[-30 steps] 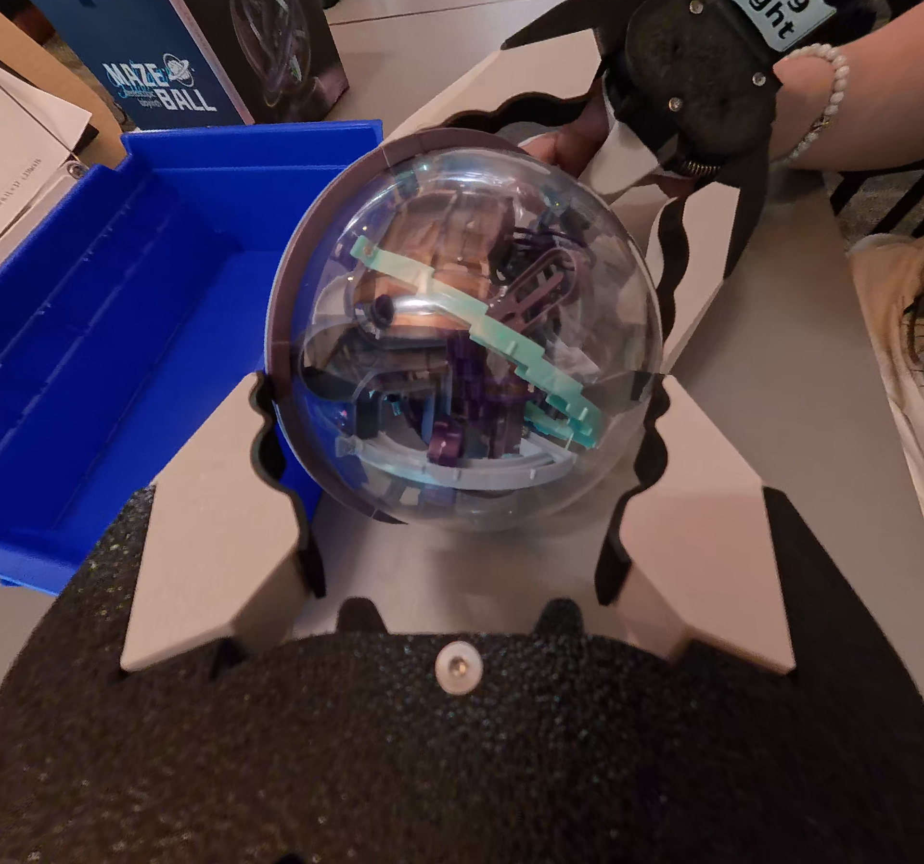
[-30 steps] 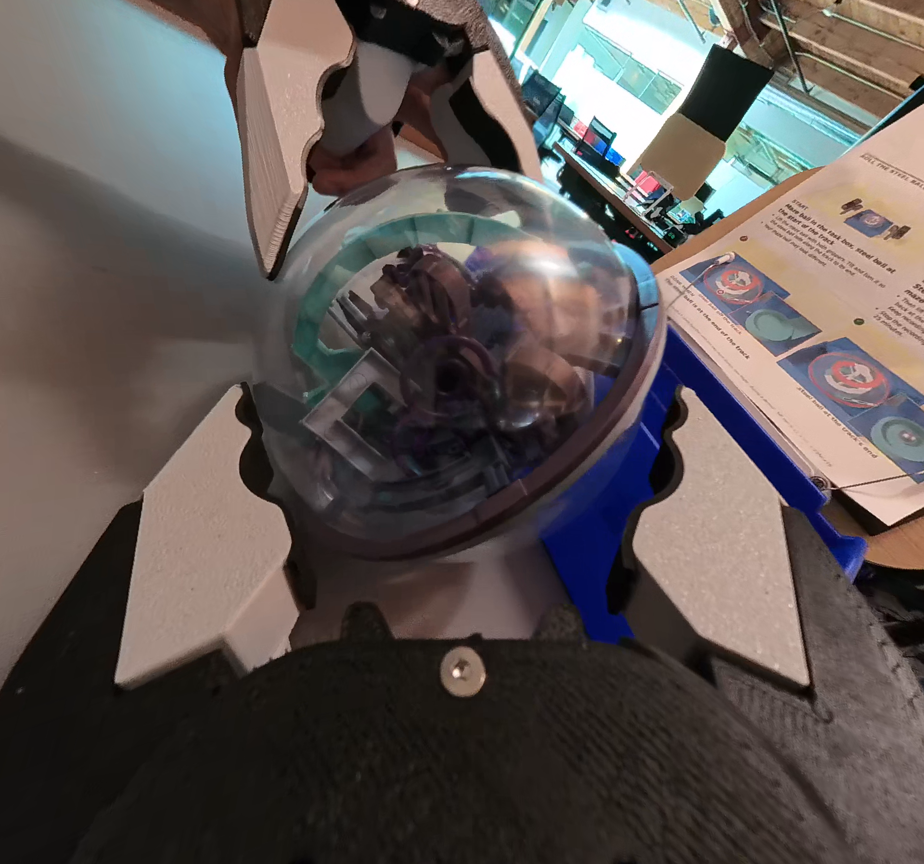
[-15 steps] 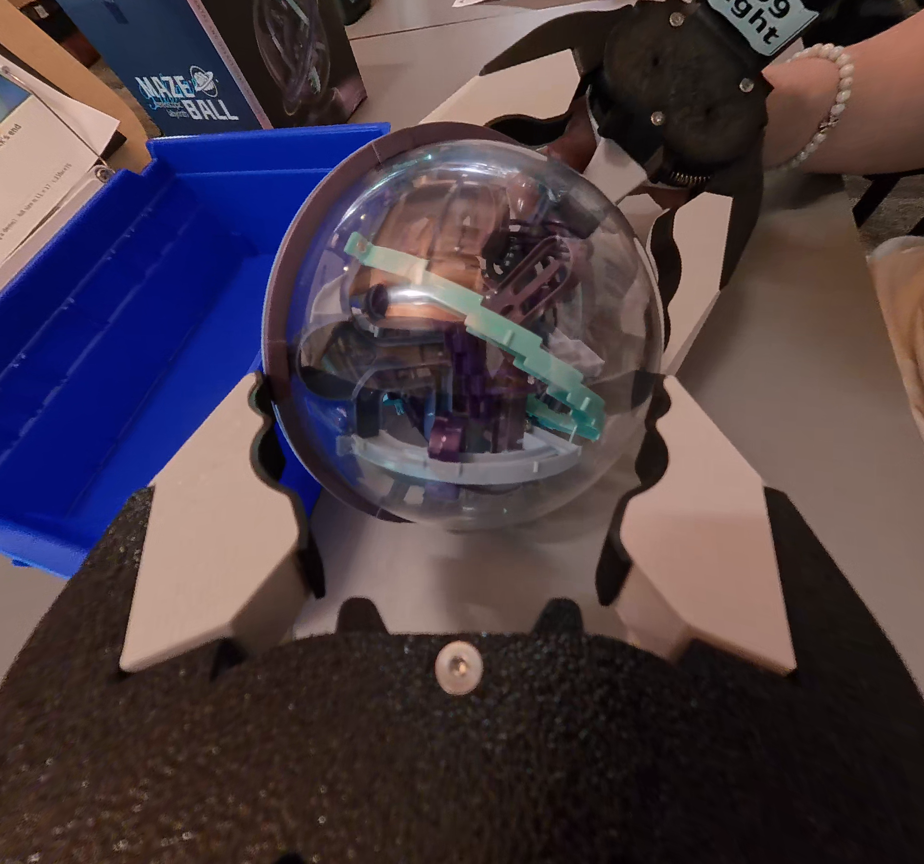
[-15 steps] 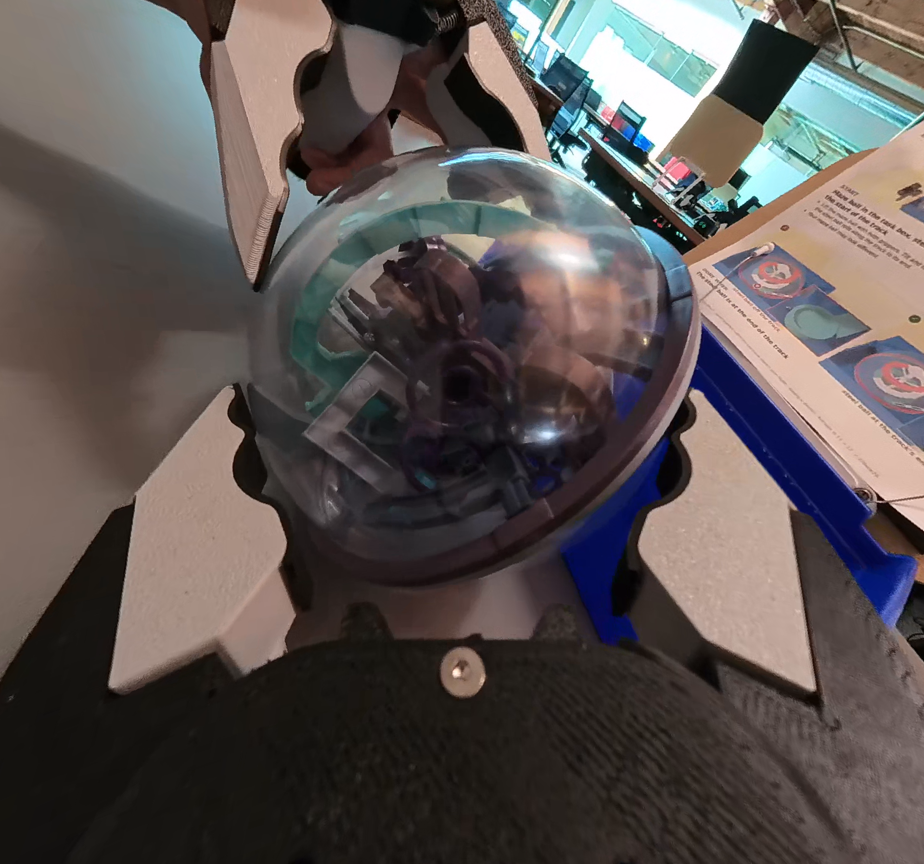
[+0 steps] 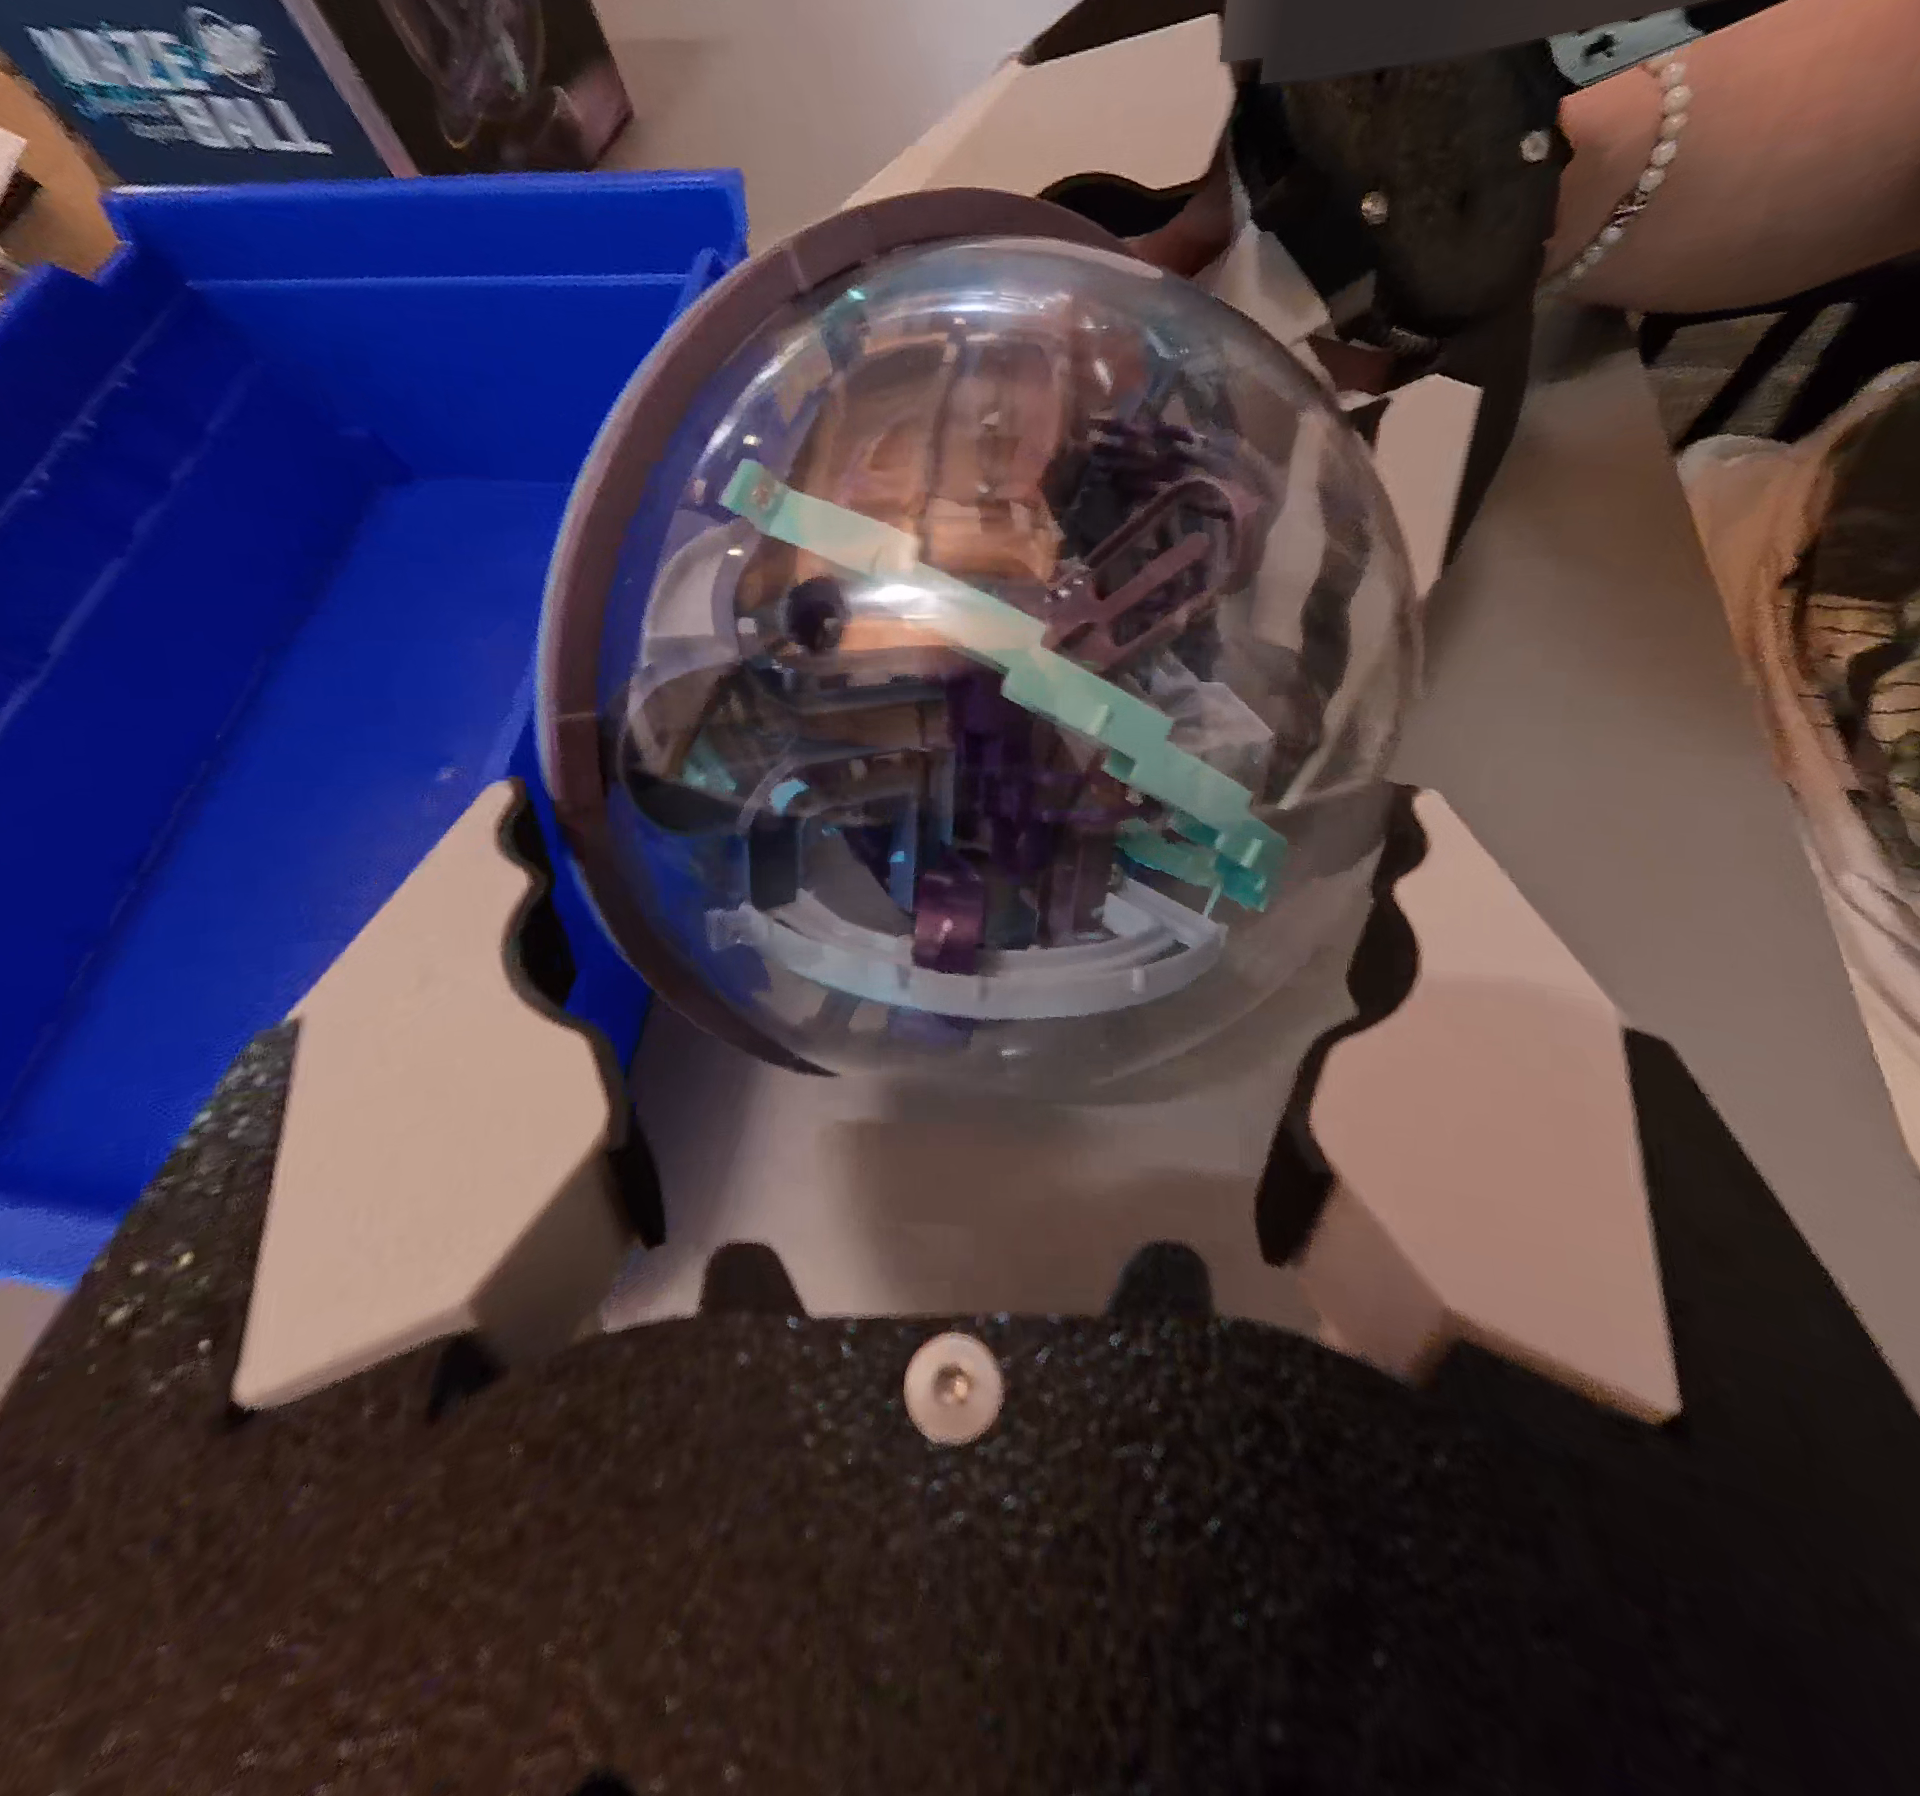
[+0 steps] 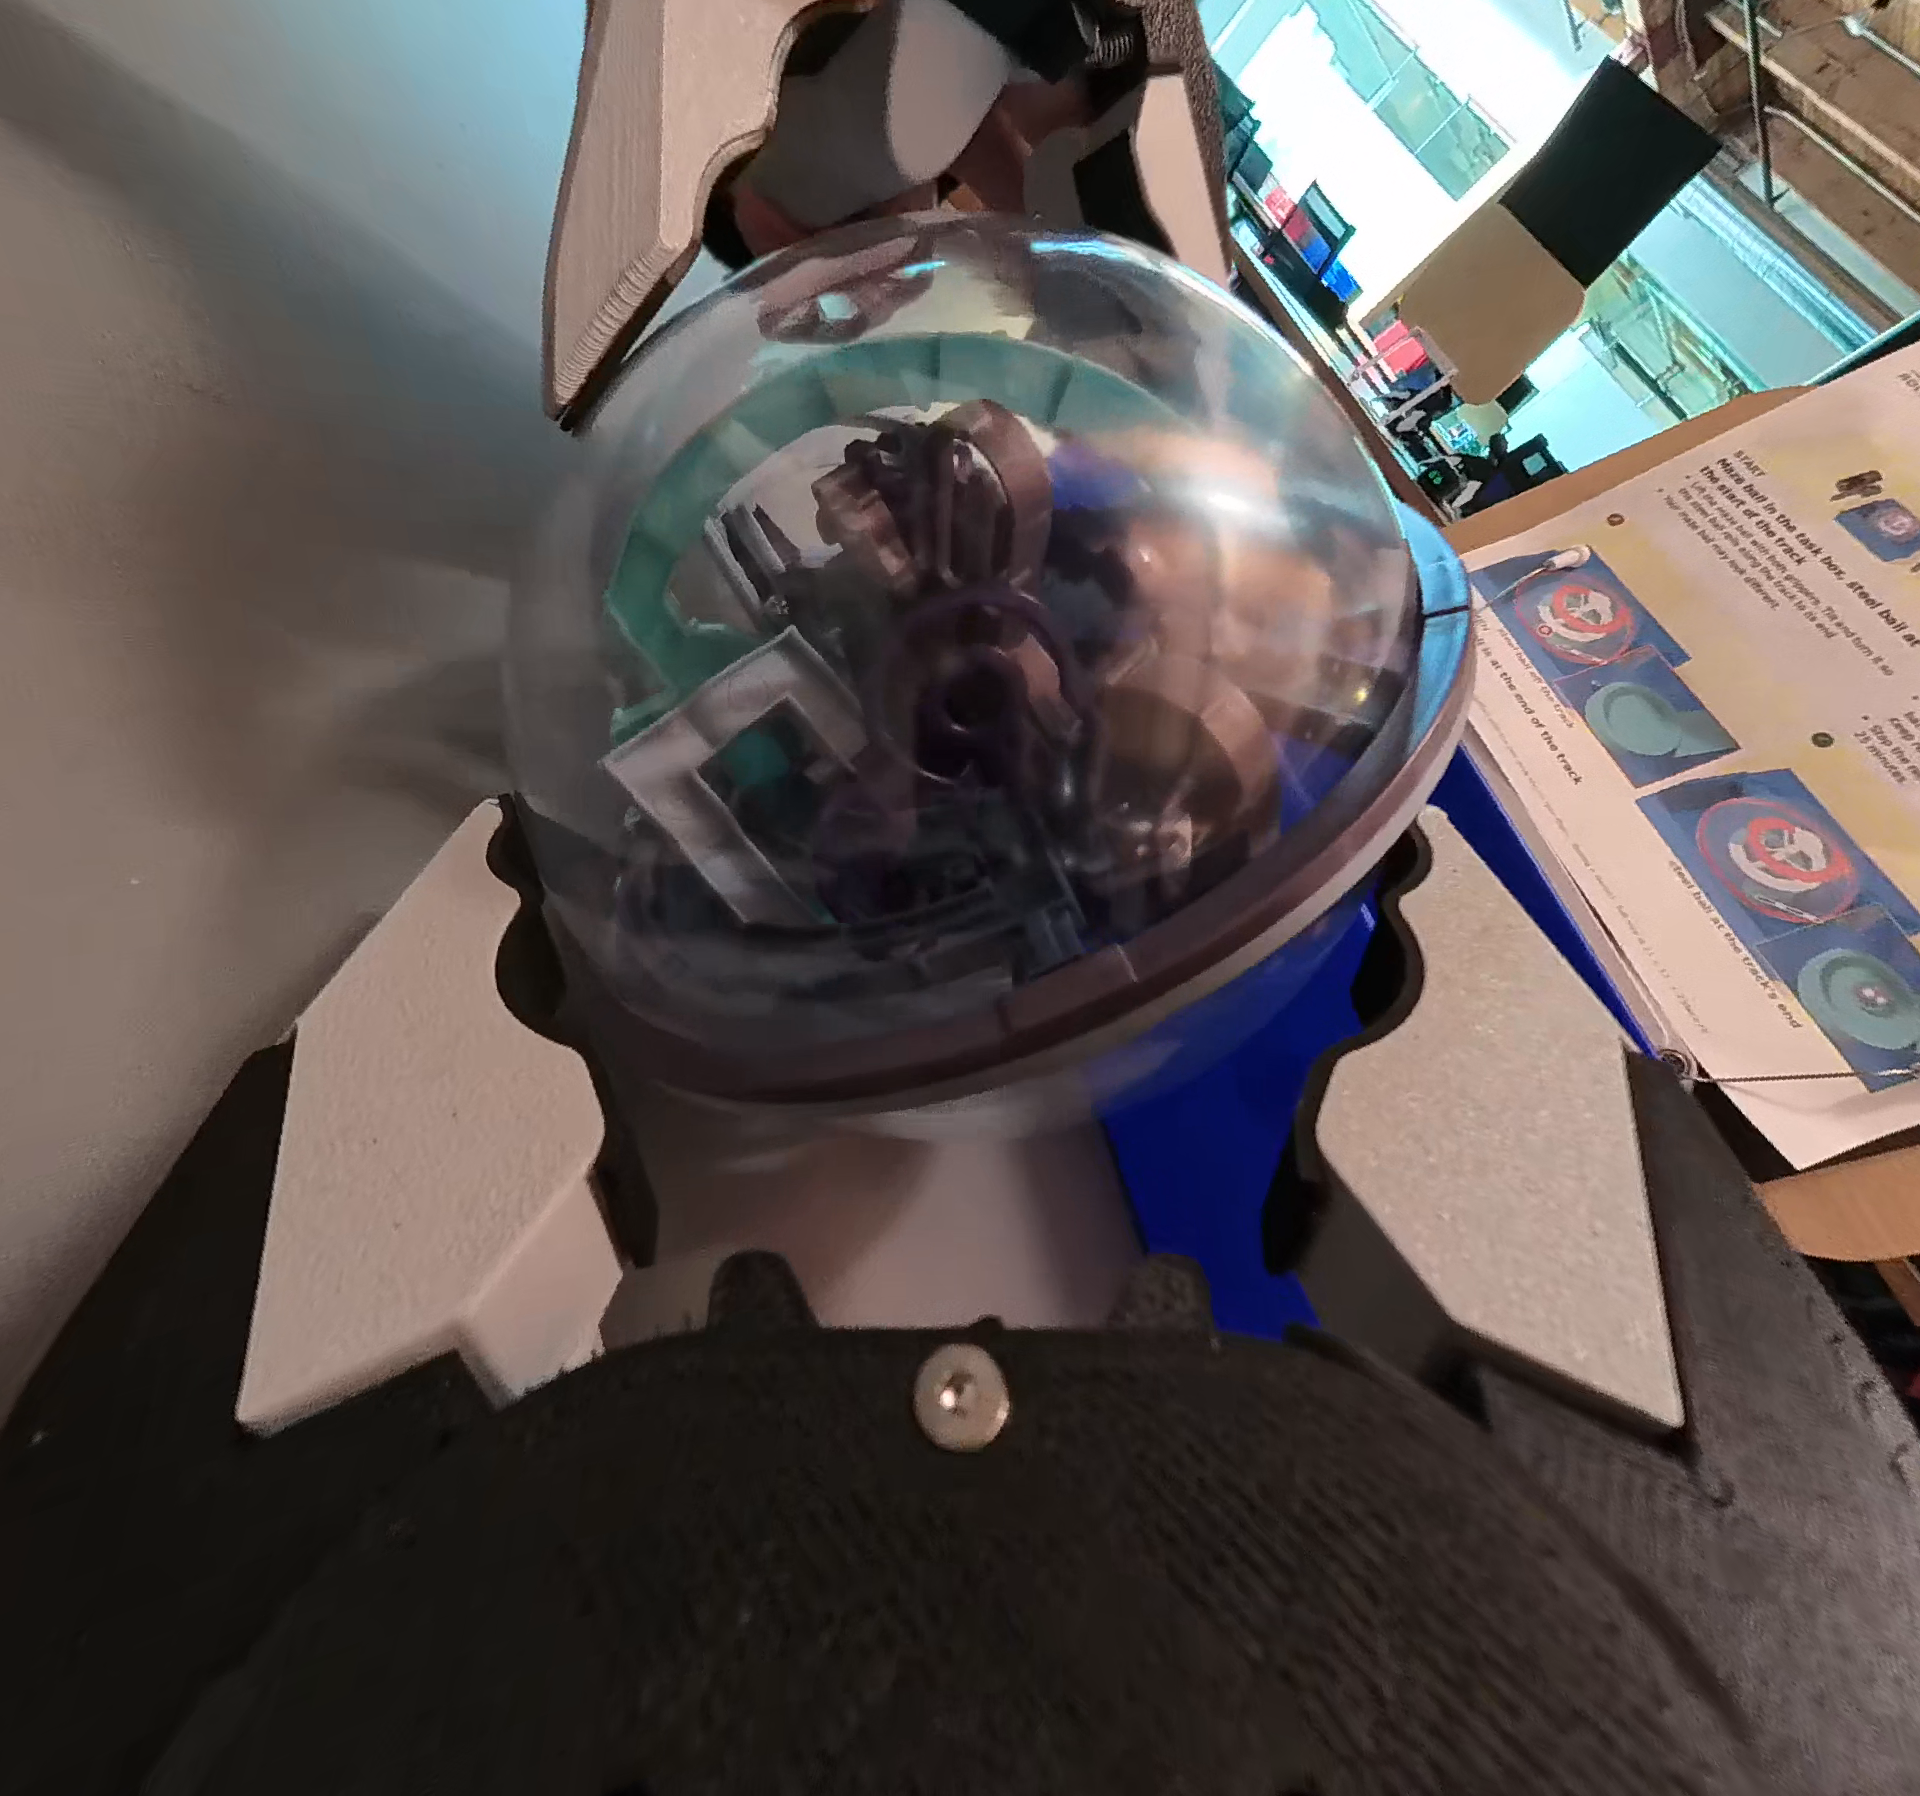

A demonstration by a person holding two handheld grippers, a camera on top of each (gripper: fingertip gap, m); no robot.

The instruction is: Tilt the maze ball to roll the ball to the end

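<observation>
Maze ball [image 5: 977, 645], centre frame, clamped between left gripper [image 5: 961, 925] and right gripper [image 6: 956, 936], both closed on it: rolled slightly since a second ago, small dark ball [image 5: 816, 612] unmoved, end unreached.

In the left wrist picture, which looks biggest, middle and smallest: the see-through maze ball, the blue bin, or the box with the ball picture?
1. Maze ball: fills the middle, but it sits nearest the camera.
2. Blue bin: looks about as big, though cut off at the edge, so the top two are unsure.
3. Picture box: smallest, farther back and cropped.
</observation>
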